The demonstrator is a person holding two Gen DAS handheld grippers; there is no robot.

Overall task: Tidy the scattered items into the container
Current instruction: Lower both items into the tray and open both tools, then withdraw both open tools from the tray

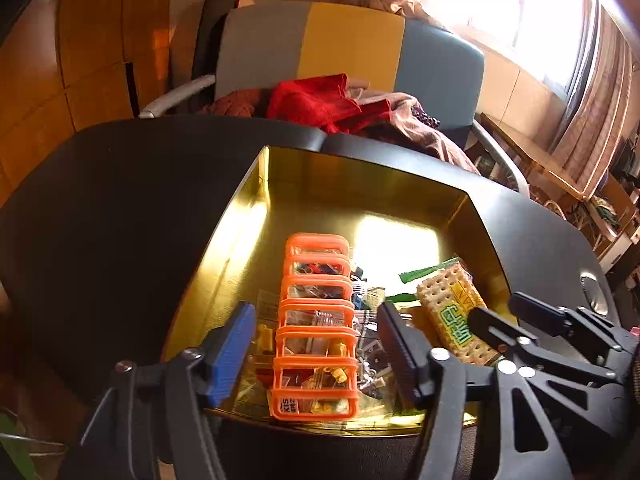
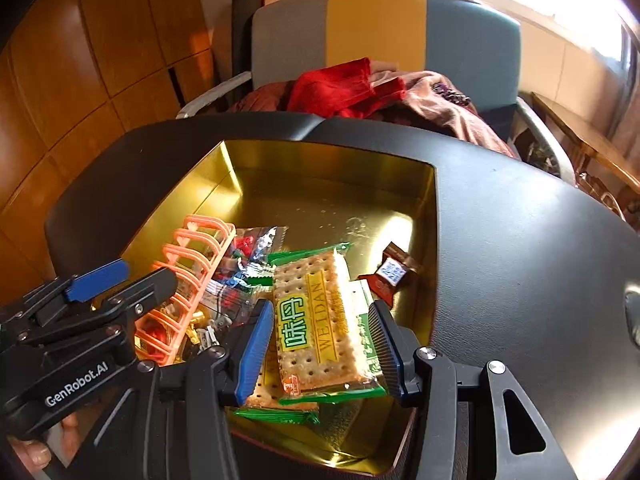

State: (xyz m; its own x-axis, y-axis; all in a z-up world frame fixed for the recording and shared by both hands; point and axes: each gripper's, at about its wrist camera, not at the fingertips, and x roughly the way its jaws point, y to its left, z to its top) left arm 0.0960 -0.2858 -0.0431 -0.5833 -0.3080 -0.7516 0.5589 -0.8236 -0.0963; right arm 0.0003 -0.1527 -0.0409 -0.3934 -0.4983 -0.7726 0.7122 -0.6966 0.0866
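The left tongs [image 1: 316, 354] stand with their jaws spread wide, the blue-padded finger [image 1: 232, 354] at about 7 o'clock in the left wrist view and the dark ribbed finger at about 5 o'clock, nothing pinched between them. The right tongs [image 2: 324, 350] are likewise parted, their blue pad at 7 o'clock and the ribbed one at 5 o'clock in the right wrist view. In that view the left tongs reach in from 9 o'clock, and the fingertips [image 2: 38, 454] of the person's hand show at 8 o'clock beneath their black frame.
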